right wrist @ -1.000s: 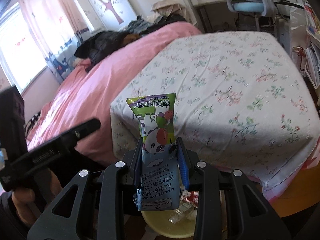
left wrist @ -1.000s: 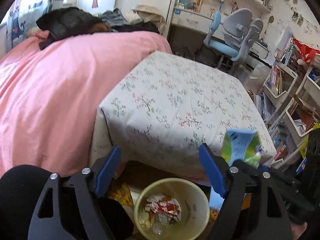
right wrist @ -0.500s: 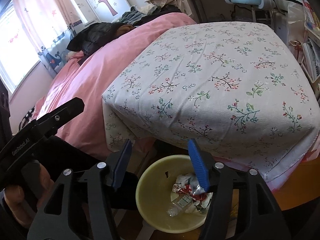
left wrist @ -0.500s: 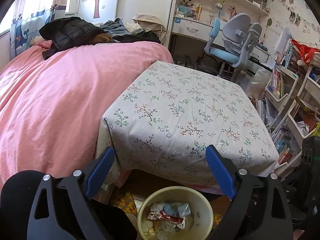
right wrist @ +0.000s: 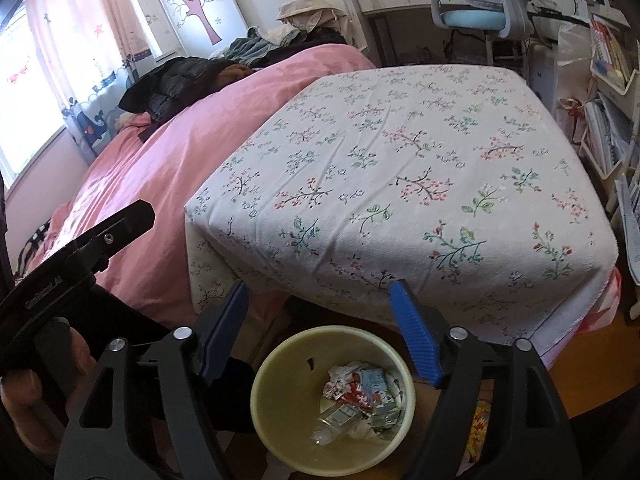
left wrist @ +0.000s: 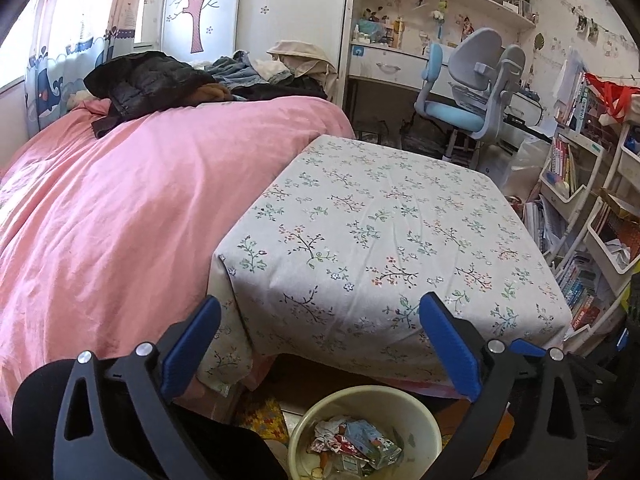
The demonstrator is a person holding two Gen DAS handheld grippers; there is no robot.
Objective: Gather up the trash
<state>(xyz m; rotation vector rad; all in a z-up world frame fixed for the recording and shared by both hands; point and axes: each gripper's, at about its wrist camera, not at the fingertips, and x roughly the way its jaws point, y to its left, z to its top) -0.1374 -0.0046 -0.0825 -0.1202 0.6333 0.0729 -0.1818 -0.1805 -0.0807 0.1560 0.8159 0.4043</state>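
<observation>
step: drop-off into bin [right wrist: 332,396] below both grippers | left gripper [left wrist: 320,344] and right gripper [right wrist: 320,328] opening, nothing between jaws | next — seek remaining trash; worktop [left wrist: 380,232] ahead looks bare

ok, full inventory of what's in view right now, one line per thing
bin: 1, pale yellow, floor below table edge
trash: several pieces, mixed, inside bin
table: 1, white floral cloth, beside bed
bed: 1, pink cover
clothes: pile, dark, on bed
chair: 1, blue-grey, at desk
bookshelves: white, right of table
left gripper: blue pads, jaws opening, empty
right gripper: blue pads, jaws opening, empty
</observation>
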